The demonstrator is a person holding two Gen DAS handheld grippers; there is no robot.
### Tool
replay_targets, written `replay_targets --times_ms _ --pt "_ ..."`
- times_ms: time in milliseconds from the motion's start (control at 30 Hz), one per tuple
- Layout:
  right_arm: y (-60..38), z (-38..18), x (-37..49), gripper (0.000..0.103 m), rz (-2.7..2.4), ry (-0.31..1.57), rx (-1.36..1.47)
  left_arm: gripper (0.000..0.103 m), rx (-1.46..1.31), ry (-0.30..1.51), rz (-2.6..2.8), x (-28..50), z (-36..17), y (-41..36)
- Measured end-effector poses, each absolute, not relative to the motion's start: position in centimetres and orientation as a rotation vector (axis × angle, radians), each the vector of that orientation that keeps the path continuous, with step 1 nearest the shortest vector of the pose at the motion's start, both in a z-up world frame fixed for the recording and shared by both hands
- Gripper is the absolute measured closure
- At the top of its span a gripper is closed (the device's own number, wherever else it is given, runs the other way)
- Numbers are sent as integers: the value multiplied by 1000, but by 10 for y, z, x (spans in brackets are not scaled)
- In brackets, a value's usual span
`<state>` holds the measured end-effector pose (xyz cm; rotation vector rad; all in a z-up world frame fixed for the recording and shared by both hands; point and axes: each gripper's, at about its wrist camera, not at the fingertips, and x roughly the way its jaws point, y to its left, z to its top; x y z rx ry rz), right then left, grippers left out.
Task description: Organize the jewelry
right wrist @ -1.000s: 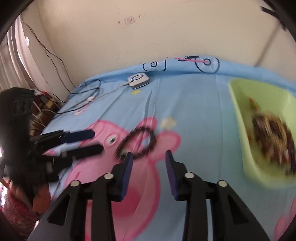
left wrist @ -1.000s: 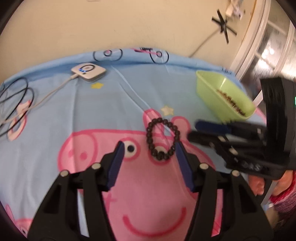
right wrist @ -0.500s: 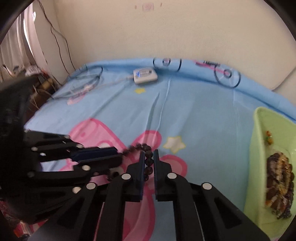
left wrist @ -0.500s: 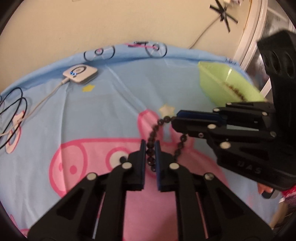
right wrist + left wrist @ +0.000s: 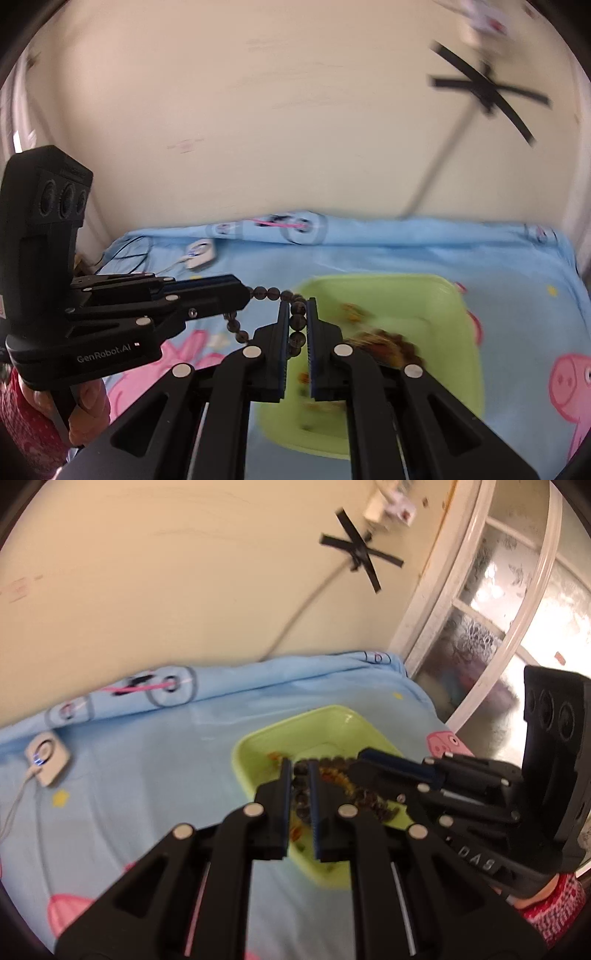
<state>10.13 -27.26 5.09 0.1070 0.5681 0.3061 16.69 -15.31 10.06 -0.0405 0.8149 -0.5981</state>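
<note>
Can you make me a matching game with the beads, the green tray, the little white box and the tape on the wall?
Things:
1. dark bead bracelet
2. green tray
3. white charger box
4. black tape

Places:
A. stuck in a cross on the wall
B. lying near the far edge of the blue sheet, cable attached
C. pinched between two hand-held grippers
D. holding a pile of brown beads

Pairs: 1-C, 2-D, 3-B, 4-A
</note>
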Motion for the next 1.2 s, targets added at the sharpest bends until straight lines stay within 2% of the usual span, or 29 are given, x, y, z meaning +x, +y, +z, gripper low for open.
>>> replay_targets --times_ms 100,167,367,533,633,800,1067,1200 --pt "-292 34 110 103 255 576 155 93 -32 825 -576 180 86 -172" --pt "-303 25 114 103 185 571 187 68 -13 847 -544 185 79 -179" --pt "-323 19 76 103 183 508 340 53 -62 776 -489 156 90 -149" --pt "-308 4 27 103 217 457 419 47 -14 750 -406 107 79 -125" --pt "-294 -13 3 93 227 467 460 42 19 758 -361 82 63 -116" --pt "-267 -43 -25 86 214 496 498 38 45 774 -292 48 40 -100" --pt "-243 -66 -40 85 203 532 521 24 65 746 -210 17 26 -80" --pt "-234 -67 -42 85 193 543 494 22 87 730 -181 8 22 -77"
